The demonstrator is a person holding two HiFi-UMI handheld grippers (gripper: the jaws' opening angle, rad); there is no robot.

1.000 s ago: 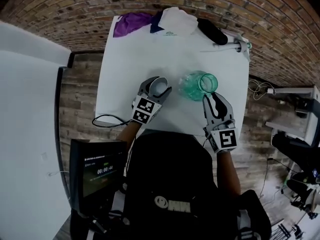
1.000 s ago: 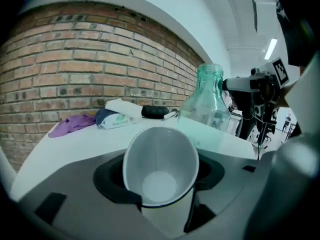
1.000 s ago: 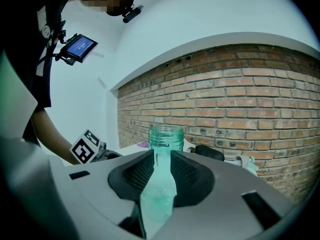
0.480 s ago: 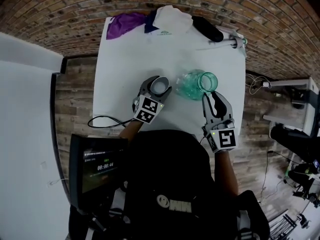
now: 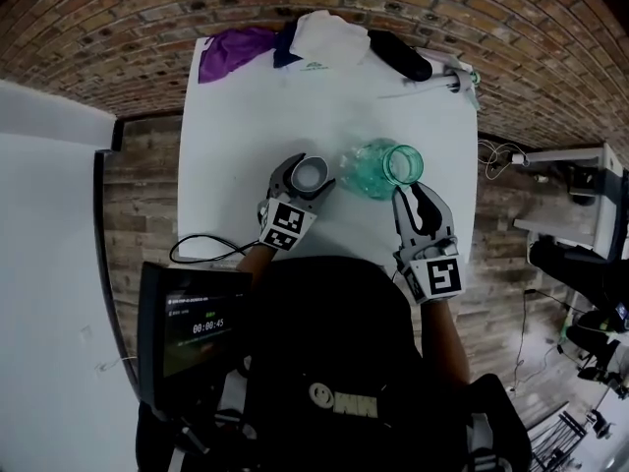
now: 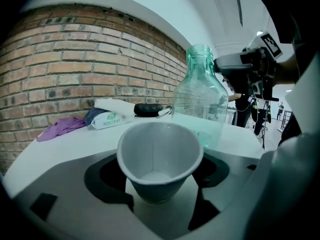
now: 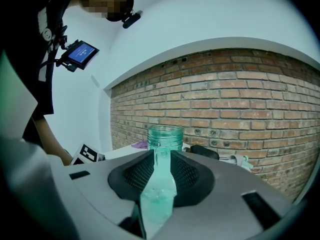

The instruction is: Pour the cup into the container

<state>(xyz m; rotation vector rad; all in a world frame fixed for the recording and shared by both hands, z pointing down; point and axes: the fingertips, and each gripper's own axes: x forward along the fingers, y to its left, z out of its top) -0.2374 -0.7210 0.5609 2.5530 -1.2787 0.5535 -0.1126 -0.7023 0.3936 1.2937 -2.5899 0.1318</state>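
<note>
The cup (image 6: 160,154) is a small white paper one, so I think it is very light and soft. It will bend if it is squeezed hard, and it can tip over with a little bump. The best place to hold it is the middle of its side, with a soft pinch, not the thin rim. It stands straight up on the white table (image 5: 246,106), just beside the bottle (image 6: 200,109). I see only a white bottom inside it, so it looks empty.

The left gripper (image 5: 307,177) has the cup between its jaws. The jaws have just been opening, and the pads seem to stand a little away from the cup's sides, so they no longer pinch it.

The bottle is clear green and looks like thin plastic, so it is smooth and a bit slippery. The narrow top part is the good place to hold. The right gripper (image 7: 162,171) is clamped there, just under the open mouth, and keeps the bottle standing.

Next to the picture from a second ago, little is different. The left gripper sits a tiny bit lower and its jaws are wider. The cup, the bottle and the right gripper are in the same places.
</note>
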